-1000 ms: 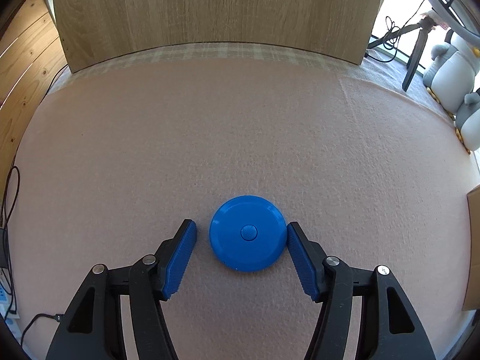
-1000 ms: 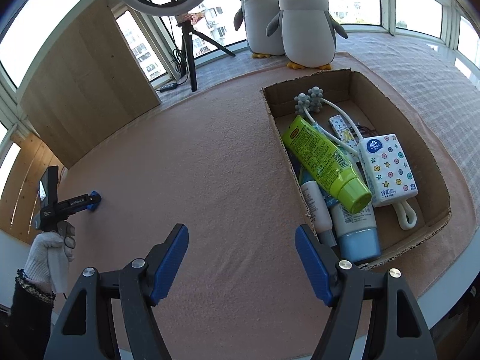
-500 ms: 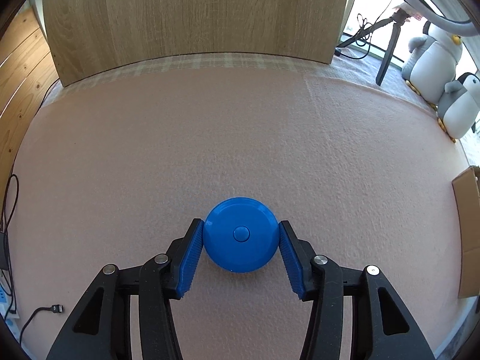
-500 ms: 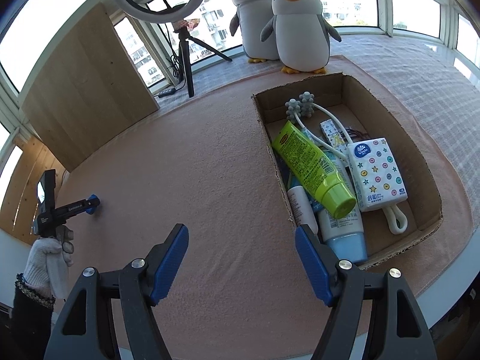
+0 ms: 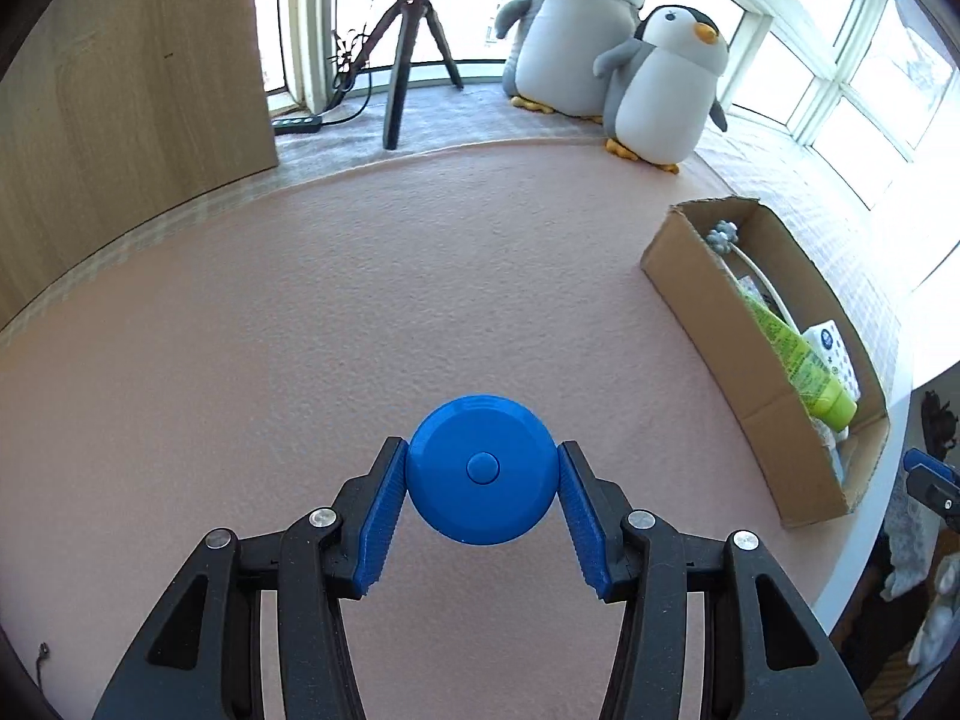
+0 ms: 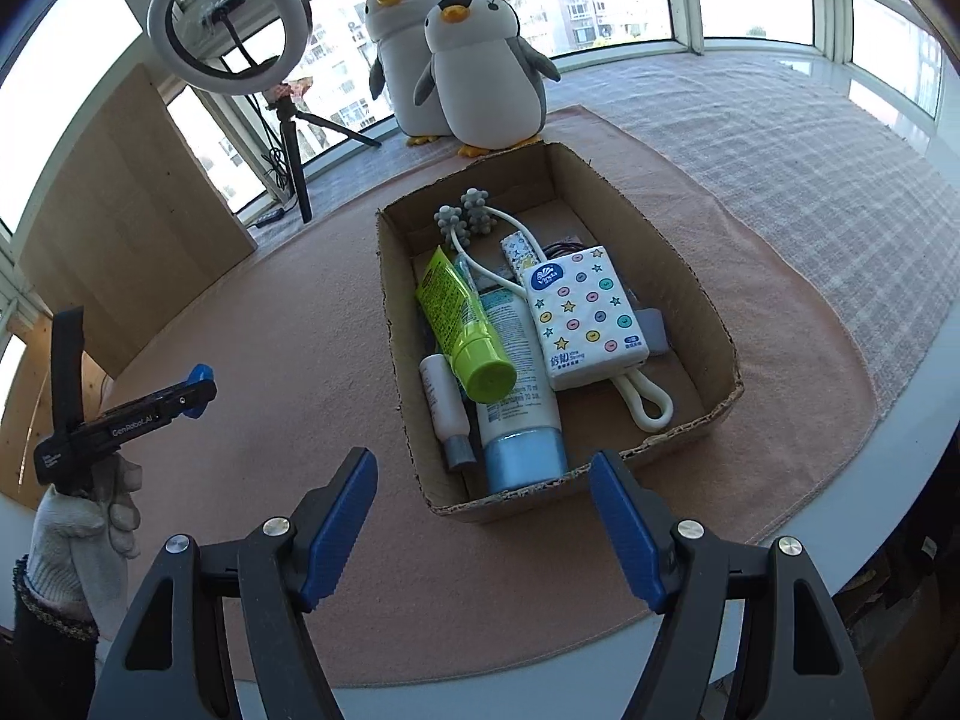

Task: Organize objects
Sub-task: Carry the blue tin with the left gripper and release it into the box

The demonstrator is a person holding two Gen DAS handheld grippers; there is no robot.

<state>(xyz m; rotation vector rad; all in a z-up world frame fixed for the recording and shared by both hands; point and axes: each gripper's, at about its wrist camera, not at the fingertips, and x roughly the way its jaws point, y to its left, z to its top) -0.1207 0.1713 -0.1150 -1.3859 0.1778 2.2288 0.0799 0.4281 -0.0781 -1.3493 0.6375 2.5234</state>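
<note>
My left gripper is shut on a round blue disc with a small button at its centre, held flat over the pink mat. In the right wrist view that gripper sits far left in a gloved hand, the disc showing only as a blue edge. The cardboard box lies to the right of the disc. My right gripper is open and holds nothing, just in front of the box's near wall. The box contains a green tube, a white tube and a tissue pack.
Two plush penguins stand behind the box. A ring light on a tripod and a wooden board are at the back left. The mat's edge and the white table rim curve round on the right.
The left gripper went from open around the disc to shut on it, then swung right with it so the box and penguins came into view. The right gripper moved nearer the box.
</note>
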